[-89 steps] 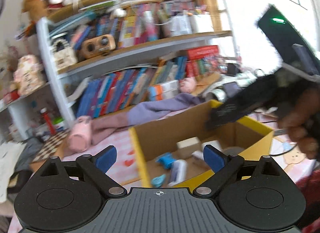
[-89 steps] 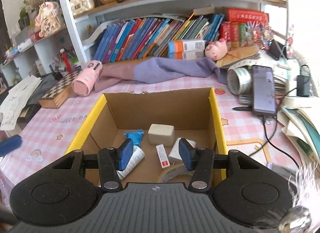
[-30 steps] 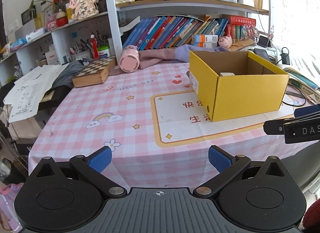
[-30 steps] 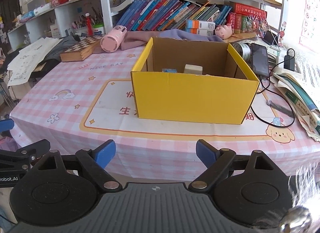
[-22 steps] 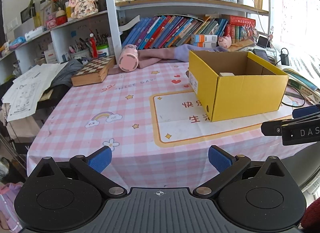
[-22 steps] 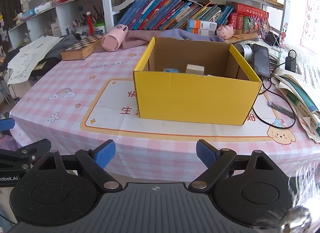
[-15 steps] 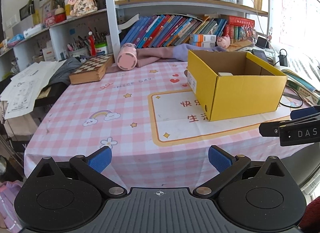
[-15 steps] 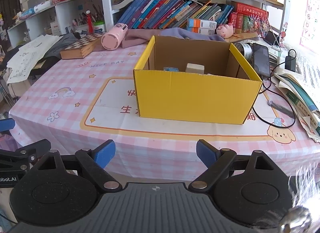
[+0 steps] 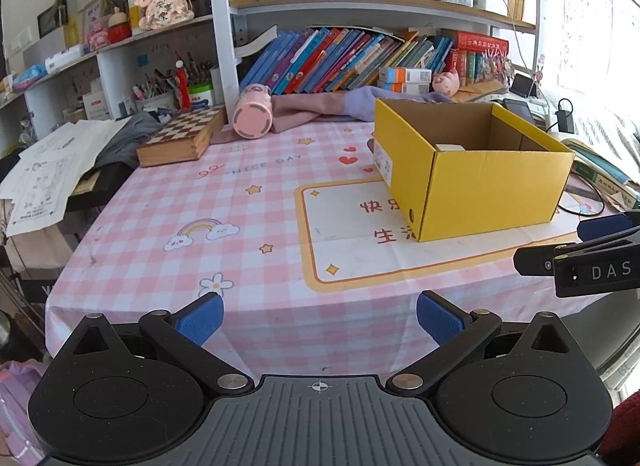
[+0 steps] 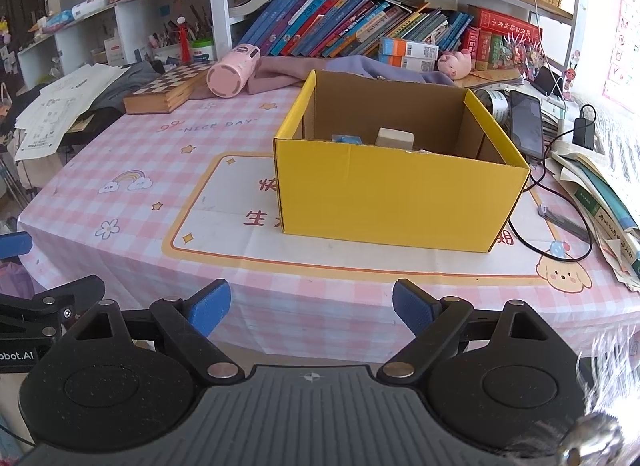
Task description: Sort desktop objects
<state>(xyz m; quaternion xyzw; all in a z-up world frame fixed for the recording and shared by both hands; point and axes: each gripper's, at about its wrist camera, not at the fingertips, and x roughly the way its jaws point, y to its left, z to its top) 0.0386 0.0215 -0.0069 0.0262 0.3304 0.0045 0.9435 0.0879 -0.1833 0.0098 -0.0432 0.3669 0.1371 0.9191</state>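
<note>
A yellow cardboard box (image 10: 400,193) stands open on the pink checked tablecloth (image 10: 132,153), right of centre. Inside it I see the tops of a beige block (image 10: 394,137) and a blue item (image 10: 347,139); the rest of its contents is hidden by the front wall. The same box (image 9: 492,185) shows at the right of the left wrist view. My left gripper (image 9: 319,316) is open and empty, held back off the table's near edge. My right gripper (image 10: 311,306) is likewise open, empty, and off the near edge in front of the box.
A pink tumbler (image 10: 234,69) lies on its side beside a wooden chessboard box (image 10: 166,91) at the back left. A purple cloth (image 10: 360,67) lies behind the box. A phone (image 10: 526,121), cables and stacked books (image 10: 596,189) crowd the right edge. Bookshelves (image 9: 360,57) rise behind.
Since three seconds ago both grippers have pulled back from over the box to beyond the table's near edge. Over the last second the views are almost unchanged.
</note>
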